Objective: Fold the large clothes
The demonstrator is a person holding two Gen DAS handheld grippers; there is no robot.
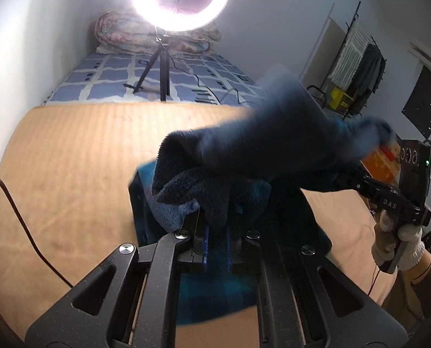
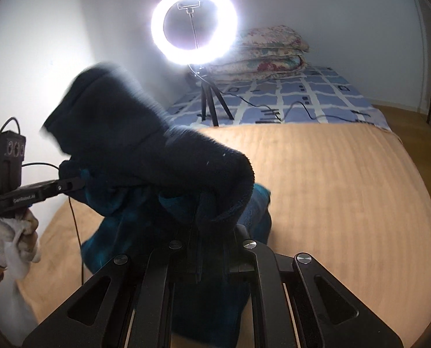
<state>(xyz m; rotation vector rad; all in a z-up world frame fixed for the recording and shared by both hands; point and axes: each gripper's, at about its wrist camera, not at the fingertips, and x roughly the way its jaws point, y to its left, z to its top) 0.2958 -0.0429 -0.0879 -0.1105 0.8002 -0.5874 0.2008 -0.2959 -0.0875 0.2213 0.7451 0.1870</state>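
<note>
Above the tan bed cover [image 1: 70,156], the dark blue fleece garment [image 1: 261,133] stretches crosswise between both hands: left gripper [image 1: 215,232] and right gripper [image 2: 209,232] each clench one end of its edge, the remainder draping down onto the bed.

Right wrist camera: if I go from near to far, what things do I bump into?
Right tool pinching the dark blue fleece garment → tan blanket → tripod on the blue checked sheet → folded floral quilts by the wall.
</note>
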